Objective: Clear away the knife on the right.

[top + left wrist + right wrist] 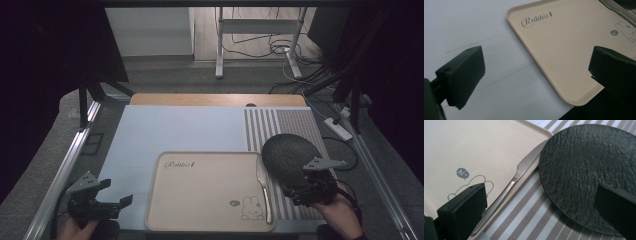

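Left gripper (pixel 116 200) hovers open beside the beige rabbit-printed tray (pixel 200 220); right gripper (pixel 300 186), jaws spread, partly hides the dark round textured plate (pixel 285 150).

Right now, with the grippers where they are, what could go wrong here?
The knife lies along the tray's right rim, so a nudge from the right gripper could tip it off. The black plate sits beside the knife on the striped mat; sliding it might push the knife. The left gripper, open near the tray's corner, could shove the tray.
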